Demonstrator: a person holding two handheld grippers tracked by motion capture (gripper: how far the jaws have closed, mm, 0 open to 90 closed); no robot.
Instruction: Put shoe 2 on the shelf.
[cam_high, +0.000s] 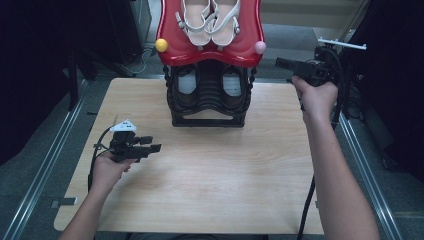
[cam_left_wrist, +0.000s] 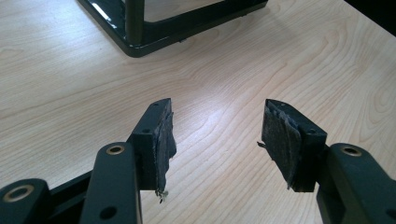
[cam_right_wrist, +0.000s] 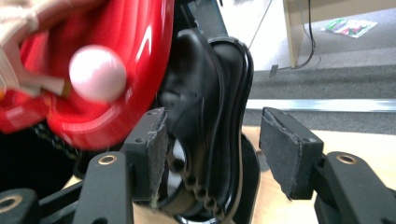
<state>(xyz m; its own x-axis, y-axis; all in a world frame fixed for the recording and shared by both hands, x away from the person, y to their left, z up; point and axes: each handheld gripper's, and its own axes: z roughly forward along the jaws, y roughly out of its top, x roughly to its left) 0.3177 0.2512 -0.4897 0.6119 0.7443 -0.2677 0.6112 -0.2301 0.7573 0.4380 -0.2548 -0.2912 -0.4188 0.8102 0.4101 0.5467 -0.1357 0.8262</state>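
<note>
A two-level shoe rack stands at the table's far middle. Its red top shelf (cam_high: 172, 54) carries a pair of white sandals (cam_high: 210, 22), with a yellow ball (cam_high: 161, 45) and a pink ball (cam_high: 260, 47) at its front corners. Black shoes (cam_high: 186, 86) sit in the black lower frame (cam_high: 207, 120). My left gripper (cam_high: 152, 143) rests low over the table's left side, open and empty (cam_left_wrist: 218, 112), with the rack's base (cam_left_wrist: 140, 42) ahead of it. My right gripper (cam_high: 277, 62) hangs beside the rack's right end, open (cam_right_wrist: 210, 116), facing a black shoe (cam_right_wrist: 201, 93) under the pink ball (cam_right_wrist: 98, 73).
The light wooden table (cam_high: 210, 185) spreads wide in front of the rack. Metal rails (cam_high: 45, 160) run along the floor on both sides. A cable (cam_high: 306, 210) trails from the right gripper past the table's front right corner. Dark curtains close off both sides.
</note>
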